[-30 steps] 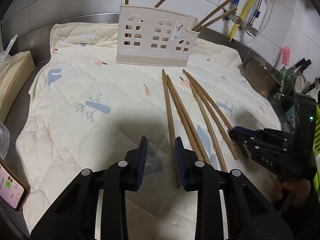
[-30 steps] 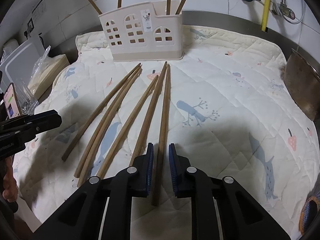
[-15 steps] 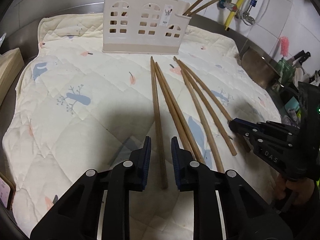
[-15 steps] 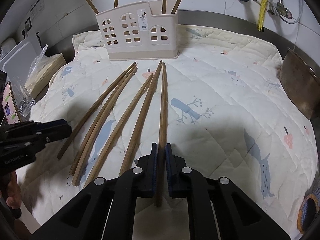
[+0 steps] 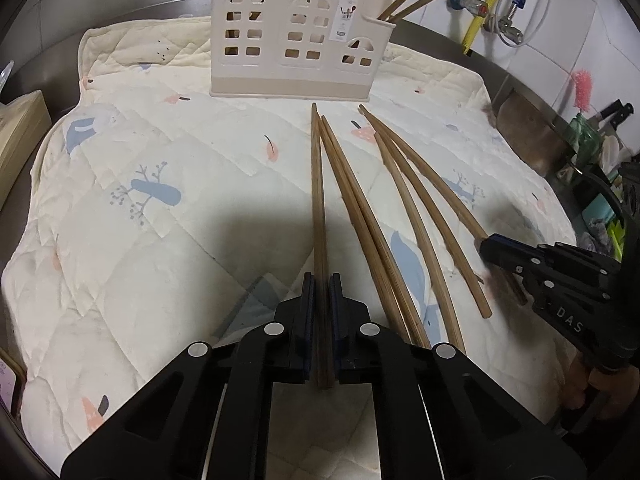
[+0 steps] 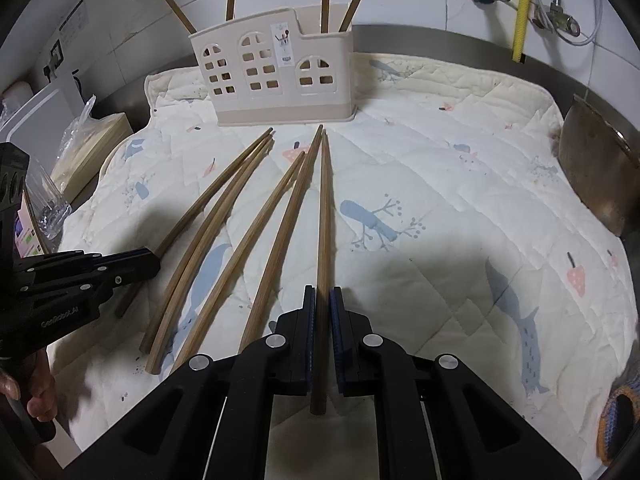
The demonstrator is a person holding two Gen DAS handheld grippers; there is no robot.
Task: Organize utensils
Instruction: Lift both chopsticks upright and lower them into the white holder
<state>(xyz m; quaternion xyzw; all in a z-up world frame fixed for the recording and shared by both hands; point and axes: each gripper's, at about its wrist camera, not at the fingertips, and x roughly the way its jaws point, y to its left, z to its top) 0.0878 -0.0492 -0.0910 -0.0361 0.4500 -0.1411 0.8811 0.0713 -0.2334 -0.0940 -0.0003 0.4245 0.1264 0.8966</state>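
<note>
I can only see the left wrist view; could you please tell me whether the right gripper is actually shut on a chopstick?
Observer: Yes. In the right wrist view the right gripper is shut on a chopstick, and the chopstick's butt end pokes out behind the pads.
Operator: Thank you. Where does that chopstick point?
Observer: Straight toward the holder. Its tip stops just short of the holder's base.
Operator: Is there anything by the mat's left edge that I should mind?
Observer: A clear drinking glass stands just off the mat on that side.
</note>
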